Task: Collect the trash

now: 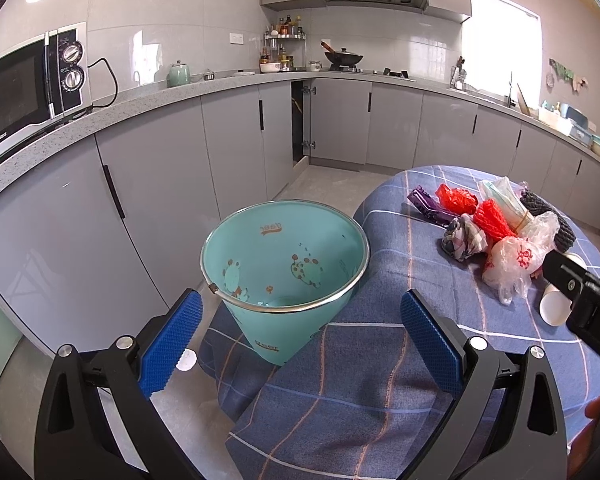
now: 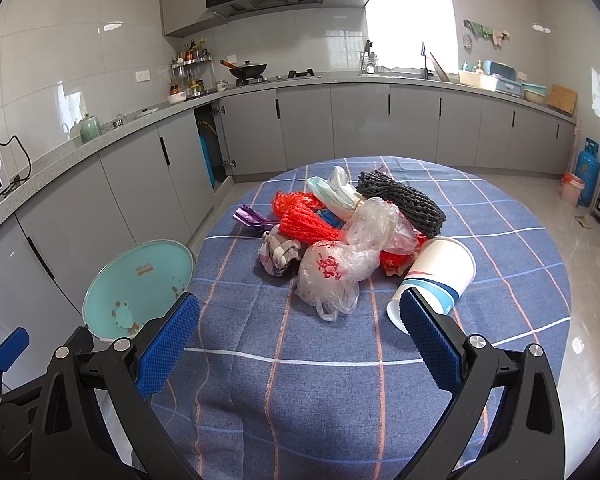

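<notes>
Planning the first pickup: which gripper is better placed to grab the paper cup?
Right gripper: open, its fingers beside the paper cup. Left gripper faces the bin.

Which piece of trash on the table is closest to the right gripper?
The paper cup, lying on its side right beside the right gripper. The plastic bags and netting lie farther back.

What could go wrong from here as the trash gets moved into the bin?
The paper cup lies on its side right at the open right gripper, so a nudge could roll it away. The pile's items overlap: lifting the clear plastic bag may drag the red net along. The teal bin stands beside the table edge, below it, so a short drop could land on the floor.
</notes>
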`<state>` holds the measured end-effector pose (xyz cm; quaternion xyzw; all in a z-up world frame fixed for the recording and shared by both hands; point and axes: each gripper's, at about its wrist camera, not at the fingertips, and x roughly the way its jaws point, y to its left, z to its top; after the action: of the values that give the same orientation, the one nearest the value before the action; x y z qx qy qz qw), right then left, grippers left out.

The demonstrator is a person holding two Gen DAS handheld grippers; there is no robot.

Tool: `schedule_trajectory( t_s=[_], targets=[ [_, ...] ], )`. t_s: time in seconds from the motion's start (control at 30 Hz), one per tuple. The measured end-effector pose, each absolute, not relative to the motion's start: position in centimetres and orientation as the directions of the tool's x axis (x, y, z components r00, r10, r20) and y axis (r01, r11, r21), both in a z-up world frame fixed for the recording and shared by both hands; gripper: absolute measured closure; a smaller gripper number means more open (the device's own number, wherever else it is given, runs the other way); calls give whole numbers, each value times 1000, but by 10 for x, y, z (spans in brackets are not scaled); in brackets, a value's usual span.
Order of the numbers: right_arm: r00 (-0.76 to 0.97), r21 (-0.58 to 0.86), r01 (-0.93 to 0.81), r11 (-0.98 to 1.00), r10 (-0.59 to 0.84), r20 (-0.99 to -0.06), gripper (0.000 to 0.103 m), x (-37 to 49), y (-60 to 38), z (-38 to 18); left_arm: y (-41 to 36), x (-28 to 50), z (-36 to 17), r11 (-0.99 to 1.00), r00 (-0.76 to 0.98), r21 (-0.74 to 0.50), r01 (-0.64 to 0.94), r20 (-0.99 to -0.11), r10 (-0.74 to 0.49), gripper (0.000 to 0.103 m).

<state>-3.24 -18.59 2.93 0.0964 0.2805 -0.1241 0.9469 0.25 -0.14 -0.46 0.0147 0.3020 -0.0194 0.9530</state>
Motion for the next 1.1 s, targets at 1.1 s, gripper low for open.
schedule_trajectory(
  t_s=[1.1],
  targets=[
    [660,318,418,851,-44,-750,22,4,-348,-26,-144,75,-32,926,682,-8,377,-674,-283,14]
  ],
)
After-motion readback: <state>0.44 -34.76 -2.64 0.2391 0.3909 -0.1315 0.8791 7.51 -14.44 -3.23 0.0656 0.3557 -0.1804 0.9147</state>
